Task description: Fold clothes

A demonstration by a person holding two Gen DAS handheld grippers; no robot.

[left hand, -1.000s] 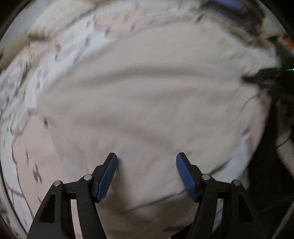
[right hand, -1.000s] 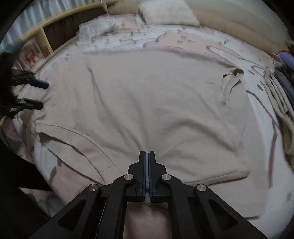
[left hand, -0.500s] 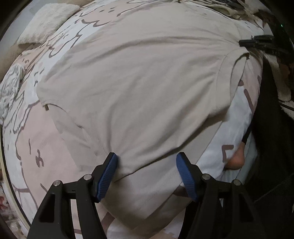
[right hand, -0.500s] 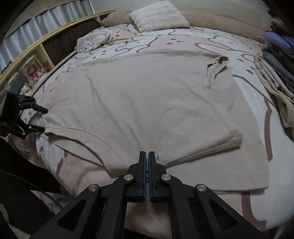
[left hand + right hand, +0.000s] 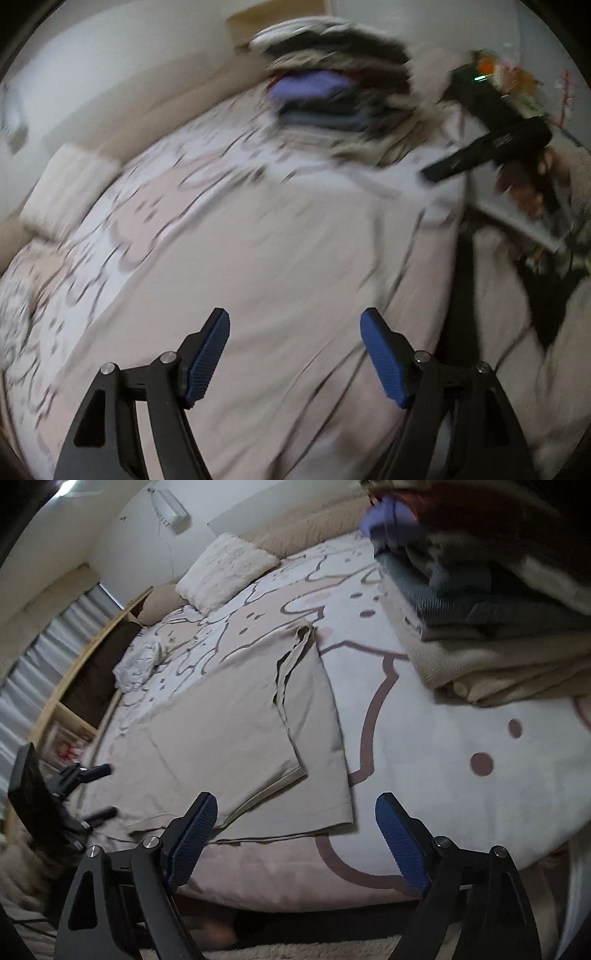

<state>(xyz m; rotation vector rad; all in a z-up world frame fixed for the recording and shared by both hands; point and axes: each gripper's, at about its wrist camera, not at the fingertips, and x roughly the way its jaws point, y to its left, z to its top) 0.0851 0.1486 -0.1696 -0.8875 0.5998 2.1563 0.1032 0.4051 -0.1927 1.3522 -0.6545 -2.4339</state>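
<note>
A beige T-shirt (image 5: 221,720) lies flat on the bed, its right side and sleeve folded over the body. The collar (image 5: 295,646) points away from me. My right gripper (image 5: 297,838) hovers open over the bed's near edge, just in front of the shirt's hem, holding nothing. My left gripper (image 5: 98,794) shows at the shirt's left edge, open. In the blurred left wrist view, the left gripper (image 5: 295,358) is open above the beige shirt (image 5: 288,258), with nothing between its pads.
A tall stack of folded clothes (image 5: 480,609) stands on the bed's right side, also blurred in the left view (image 5: 332,92). A fluffy pillow (image 5: 225,568) and a crumpled white cloth (image 5: 138,661) lie at the far end. A wooden shelf (image 5: 74,686) runs along the left. A hand (image 5: 528,184) holds the right gripper.
My right gripper has opened and let go of the shirt, drawing back toward the bed's edge. The shirt's right side now lies folded over. The left gripper swung up, staying open.
</note>
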